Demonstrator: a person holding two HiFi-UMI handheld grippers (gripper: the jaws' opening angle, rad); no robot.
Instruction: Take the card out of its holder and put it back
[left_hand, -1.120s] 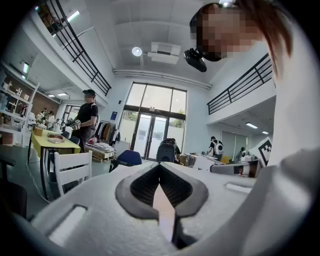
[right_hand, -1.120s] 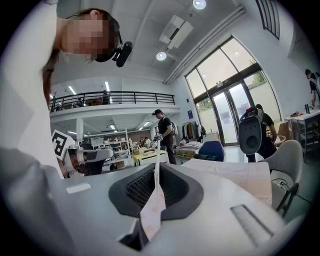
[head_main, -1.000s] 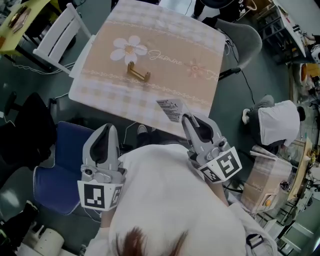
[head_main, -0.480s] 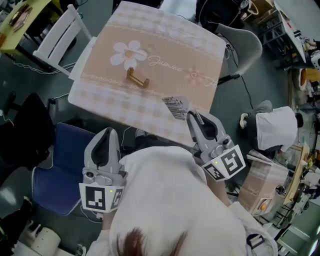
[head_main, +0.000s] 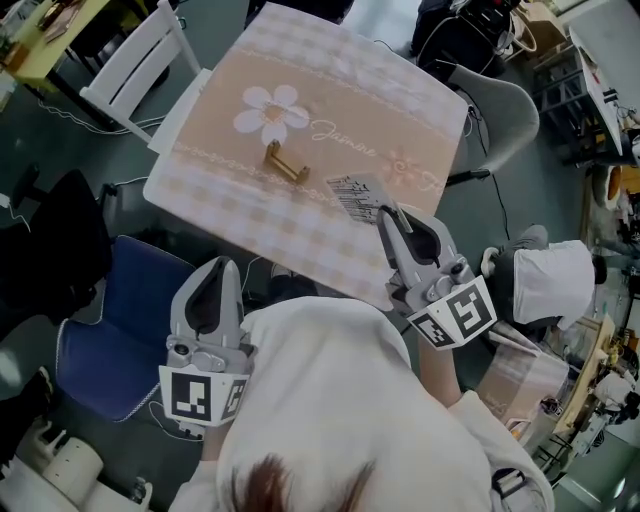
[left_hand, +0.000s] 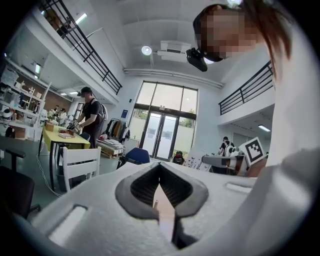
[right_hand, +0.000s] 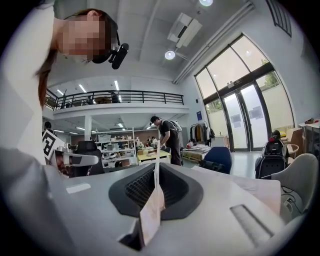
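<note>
Two claws in view. Right claw (head_main: 386, 216) pinching the card (head_main: 352, 195) by one edge, the card out over the cloth-covered surface (head_main: 230, 200). Card holder (head_main: 284, 163) sits just beside the daisy print (head_main: 271, 110), apart from the card. Left claw (head_main: 212, 266) pressed together, gripping nothing, held off the surface's near edge.

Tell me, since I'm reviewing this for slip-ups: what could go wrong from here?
The right gripper pinches the card by one edge, so it could twist or slip on the way. The left gripper hangs back, away from the tablecloth, so nothing steadies the small holder on it; a misaligned push might tip or slide it.
</note>
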